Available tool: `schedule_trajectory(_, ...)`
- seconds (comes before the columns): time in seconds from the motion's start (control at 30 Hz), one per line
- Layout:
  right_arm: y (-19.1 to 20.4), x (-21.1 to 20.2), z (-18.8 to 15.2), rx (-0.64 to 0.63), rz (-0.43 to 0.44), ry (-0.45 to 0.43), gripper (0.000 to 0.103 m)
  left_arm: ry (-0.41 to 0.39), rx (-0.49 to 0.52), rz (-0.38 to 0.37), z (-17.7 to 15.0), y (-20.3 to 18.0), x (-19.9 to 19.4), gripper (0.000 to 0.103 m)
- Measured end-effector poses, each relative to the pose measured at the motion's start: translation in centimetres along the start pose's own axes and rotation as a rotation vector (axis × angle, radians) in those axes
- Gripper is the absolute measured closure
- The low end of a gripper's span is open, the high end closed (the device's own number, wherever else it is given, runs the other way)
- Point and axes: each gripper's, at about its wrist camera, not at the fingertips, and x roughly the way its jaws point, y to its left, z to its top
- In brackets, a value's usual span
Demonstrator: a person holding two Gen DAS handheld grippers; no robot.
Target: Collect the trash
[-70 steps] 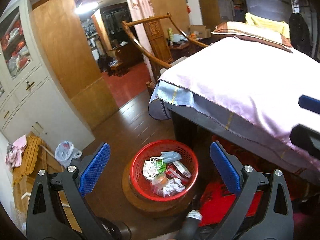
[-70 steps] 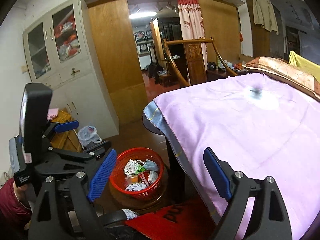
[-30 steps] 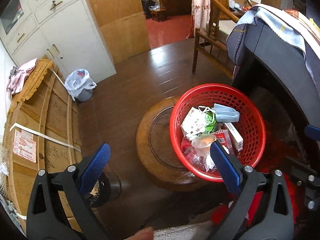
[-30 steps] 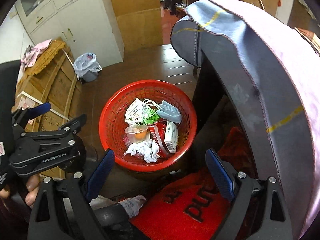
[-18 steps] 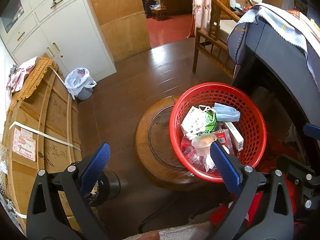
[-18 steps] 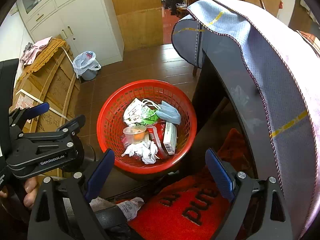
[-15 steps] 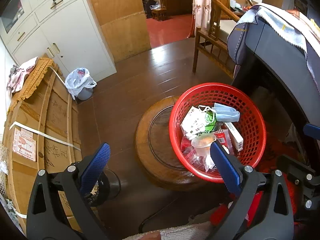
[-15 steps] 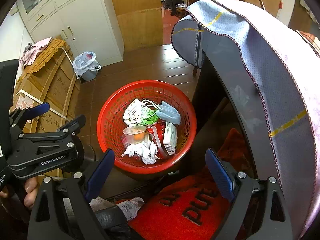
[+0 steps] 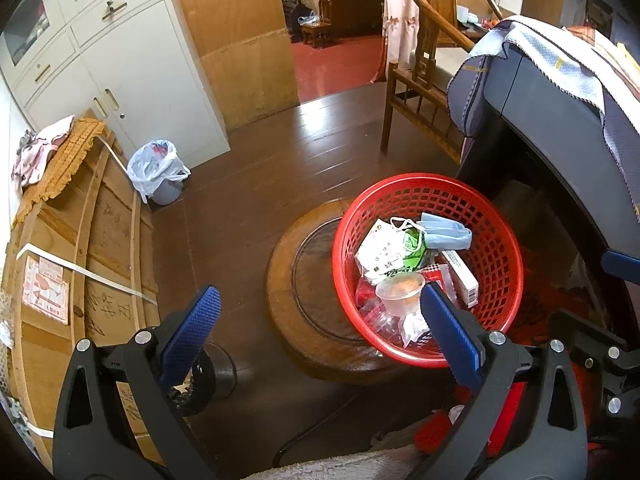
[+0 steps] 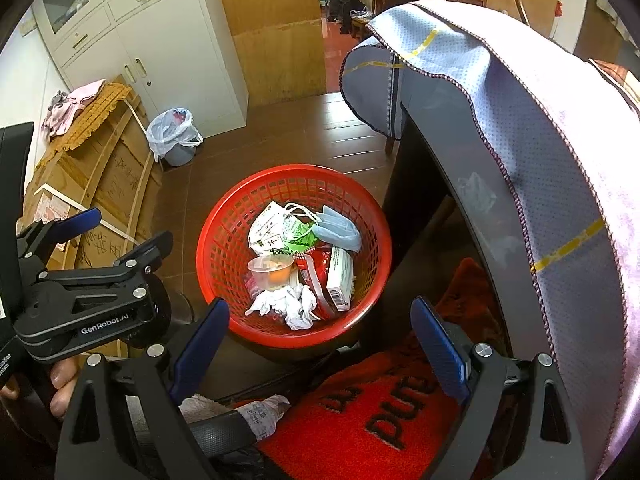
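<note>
A red plastic basket (image 9: 496, 216) (image 10: 224, 236) stands on a round wooden stool (image 9: 288, 280) beside the bed. It holds trash: a blue face mask (image 10: 338, 226), white and green wrappers (image 10: 280, 232), a clear cup with orange contents (image 10: 270, 270), a small box (image 10: 340, 274) and crumpled tissue (image 10: 288, 302). My left gripper (image 9: 320, 332) is open and empty, above the floor left of the basket; it also shows in the right wrist view (image 10: 100, 248). My right gripper (image 10: 320, 344) is open and empty, just above the basket's near rim.
A bed with a lilac cover (image 10: 560, 128) rises on the right. A red mat (image 10: 380, 420) lies below the grippers. A bin with a white bag (image 9: 158, 172), a large cardboard box (image 9: 80, 264), white cupboards (image 9: 132, 64) and a wooden chair (image 9: 424, 80) stand around.
Both grippers swung down from looking across the bed to looking onto the basket and floor. In the last half second almost nothing has moved.
</note>
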Motion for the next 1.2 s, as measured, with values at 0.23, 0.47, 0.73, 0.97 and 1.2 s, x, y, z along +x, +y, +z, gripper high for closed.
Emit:
schedule_trajectory(0.23,-0.13,-0.25,0.13,0.005,0.003,-0.009,0.013,-0.005,-0.007,-0.009,0.04,0.12,-0.22,0.007)
schedule_trajectory(0.47,-0.14,-0.32,0.13,0.007,0.001,-0.009,0.013,-0.007,-0.001,-0.008,0.07,-0.05,-0.32,0.007)
schedule_trajectory(0.73,-0.22,-0.46,0.2,0.008,0.002,-0.011,0.013,-0.01,0.007,-0.003,0.17,-0.23,-0.36,0.007)
schedule_trajectory(0.97,-0.22,-0.45,0.18,0.008,0.002,-0.011,0.013,-0.01,0.011,-0.003,0.07,-0.41,-0.3,0.007)
schedule_trajectory(1.2,-0.21,-0.45,0.16,0.008,0.001,-0.012,0.013,-0.007,0.015,-0.005,0.07,-0.57,-0.21,0.007)
